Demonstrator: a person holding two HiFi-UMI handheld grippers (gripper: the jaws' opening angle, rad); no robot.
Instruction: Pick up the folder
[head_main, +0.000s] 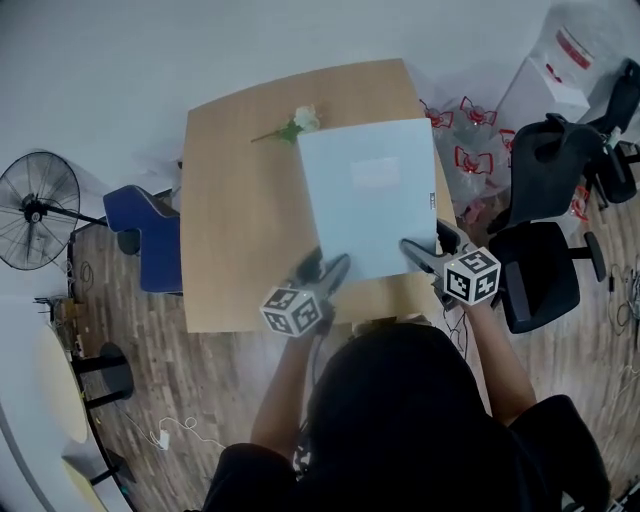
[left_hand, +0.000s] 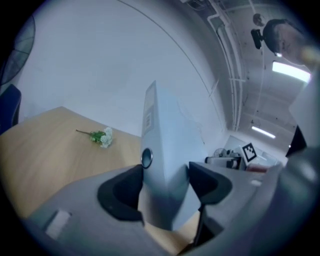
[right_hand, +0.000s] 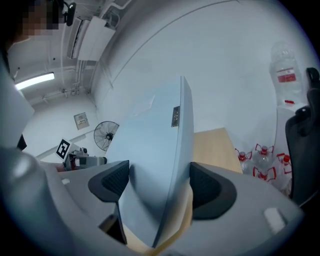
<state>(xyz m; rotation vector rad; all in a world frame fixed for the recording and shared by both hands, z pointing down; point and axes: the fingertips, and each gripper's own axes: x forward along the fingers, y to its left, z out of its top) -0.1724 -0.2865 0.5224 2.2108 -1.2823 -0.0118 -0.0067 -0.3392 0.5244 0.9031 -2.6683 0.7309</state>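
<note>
Both the left gripper (head_main: 333, 270) and right gripper (head_main: 416, 251), jaws wide, clamp the folder's (head_main: 370, 190) near corners.

I hold the folder (head_main: 370, 195) over the table (head_main: 240, 220), my left gripper (head_main: 333, 268) at its 7 o'clock corner, my right gripper (head_main: 416, 249) at 5 o'clock. The flower (head_main: 300, 121) lies on the table at the folder's 11 o'clock.

The person wore a black short-sleeved top (head_main: 400, 430). The left gripper (head_main: 327, 268) and right gripper (head_main: 425, 247) were grey, black-padded, with marker cubes (head_main: 295, 311) at six o'clock.
</note>
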